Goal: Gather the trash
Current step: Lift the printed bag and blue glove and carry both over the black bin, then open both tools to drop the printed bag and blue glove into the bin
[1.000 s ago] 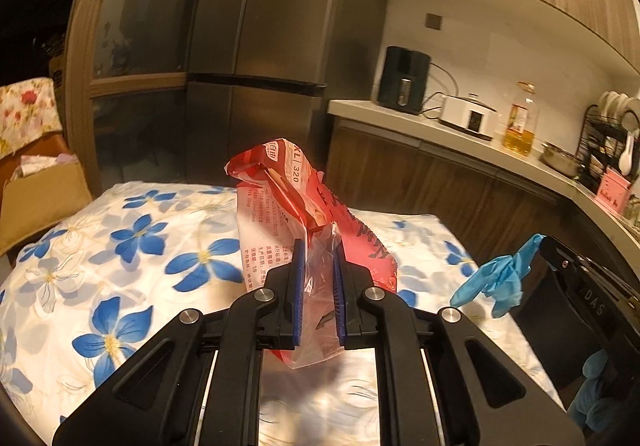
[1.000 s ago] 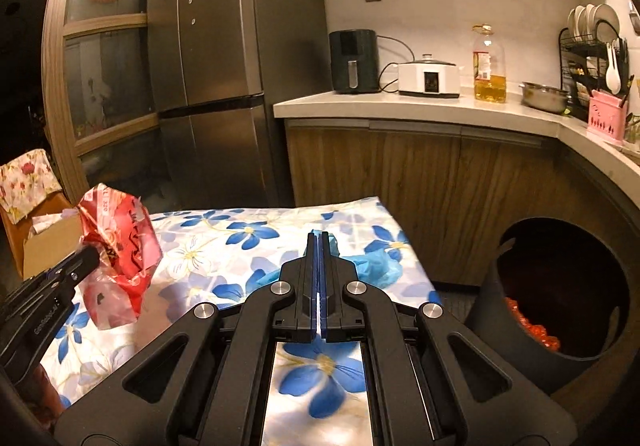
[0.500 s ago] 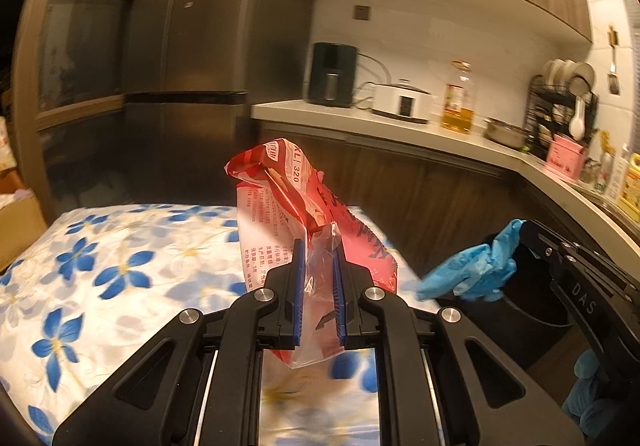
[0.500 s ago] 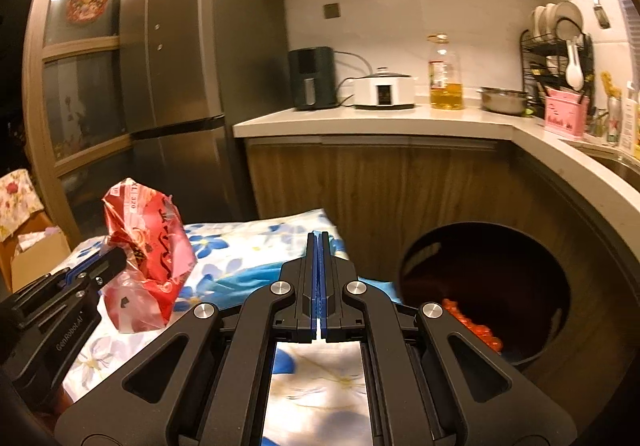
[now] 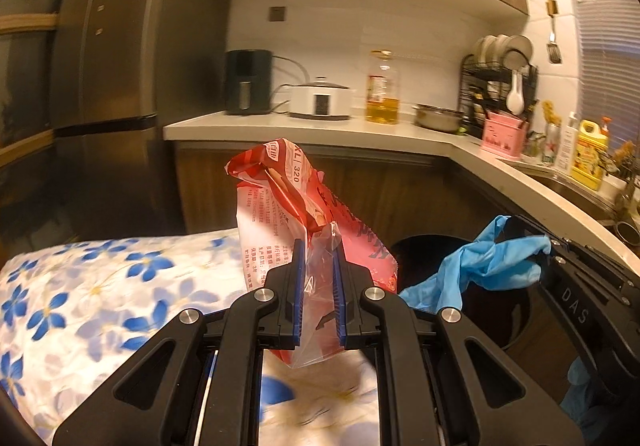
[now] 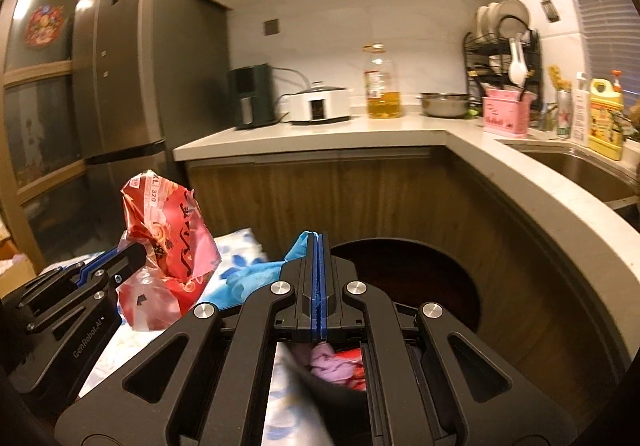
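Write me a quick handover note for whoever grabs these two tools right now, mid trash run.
Left tool: shut on the red snack bag, held up over the flowered tablecloth.
Right tool: shut on the blue glove, at the near edge of the dark trash bin.
Bin: on the floor by the curved counter, already holding red and pink scraps.
Done: both pieces picked up and brought near the bin.
Left: bring each over the bin mouth, open the jaws, drop, then check the table for more.

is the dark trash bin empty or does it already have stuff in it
Not empty: inside the dark bin, pink and red trash shows below the right gripper.
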Motion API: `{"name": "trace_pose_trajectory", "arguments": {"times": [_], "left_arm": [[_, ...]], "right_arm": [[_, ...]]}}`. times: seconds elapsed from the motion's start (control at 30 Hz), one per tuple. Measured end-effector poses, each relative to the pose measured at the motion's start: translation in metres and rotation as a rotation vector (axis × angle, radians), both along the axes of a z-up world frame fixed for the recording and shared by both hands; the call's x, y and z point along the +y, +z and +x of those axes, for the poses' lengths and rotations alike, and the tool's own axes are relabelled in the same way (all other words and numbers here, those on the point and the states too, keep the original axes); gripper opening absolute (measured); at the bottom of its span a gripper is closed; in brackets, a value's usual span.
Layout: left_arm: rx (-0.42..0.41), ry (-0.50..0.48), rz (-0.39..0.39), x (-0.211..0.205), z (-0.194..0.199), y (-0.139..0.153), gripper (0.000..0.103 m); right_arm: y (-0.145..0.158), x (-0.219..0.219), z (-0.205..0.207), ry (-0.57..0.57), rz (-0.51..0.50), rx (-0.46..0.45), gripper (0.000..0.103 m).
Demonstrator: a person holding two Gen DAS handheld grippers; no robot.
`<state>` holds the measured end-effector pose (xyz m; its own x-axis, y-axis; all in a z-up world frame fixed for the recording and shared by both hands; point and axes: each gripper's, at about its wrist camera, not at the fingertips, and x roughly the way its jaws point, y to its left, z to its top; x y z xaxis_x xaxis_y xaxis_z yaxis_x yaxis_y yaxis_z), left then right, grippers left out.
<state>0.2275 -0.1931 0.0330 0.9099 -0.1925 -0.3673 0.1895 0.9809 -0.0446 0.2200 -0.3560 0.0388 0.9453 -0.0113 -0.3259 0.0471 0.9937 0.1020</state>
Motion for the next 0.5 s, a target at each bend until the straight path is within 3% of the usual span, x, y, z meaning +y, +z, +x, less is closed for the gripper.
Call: {"name": "trace_pose_trajectory", "arguments": {"times": [0.5], "left_arm": [[0.020,-0.186,0.036,-0.083,0.031,-0.012,0.013]], "right_arm": [[-0.008,-0.069,0.014,-0.124,0.017,0.029,0.001]]}}
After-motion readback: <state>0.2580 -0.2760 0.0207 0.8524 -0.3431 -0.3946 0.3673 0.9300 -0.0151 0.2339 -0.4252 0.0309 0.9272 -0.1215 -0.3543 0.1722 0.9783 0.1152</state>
